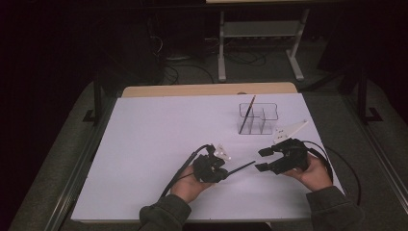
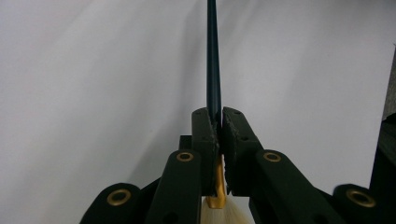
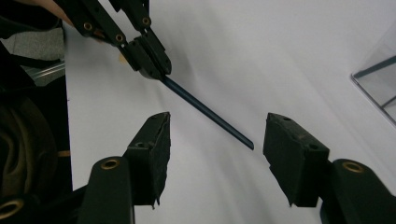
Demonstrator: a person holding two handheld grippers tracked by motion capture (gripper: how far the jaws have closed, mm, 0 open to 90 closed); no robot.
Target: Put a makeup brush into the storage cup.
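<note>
Above table, left gripper (image 1: 226, 169) level, clamping brush (image 1: 240, 168); right gripper (image 1: 265, 159) agape.

The black two-jaw left gripper (image 1: 225, 168) sits low in the centre of the high view, its jaws pinched together and pointing right, the hand (image 1: 188, 185) beneath it. The black two-jaw right gripper (image 1: 262, 159) sits right of centre, jaws spread wide, pointing left, cupped in the right hand (image 1: 315, 173).
</note>
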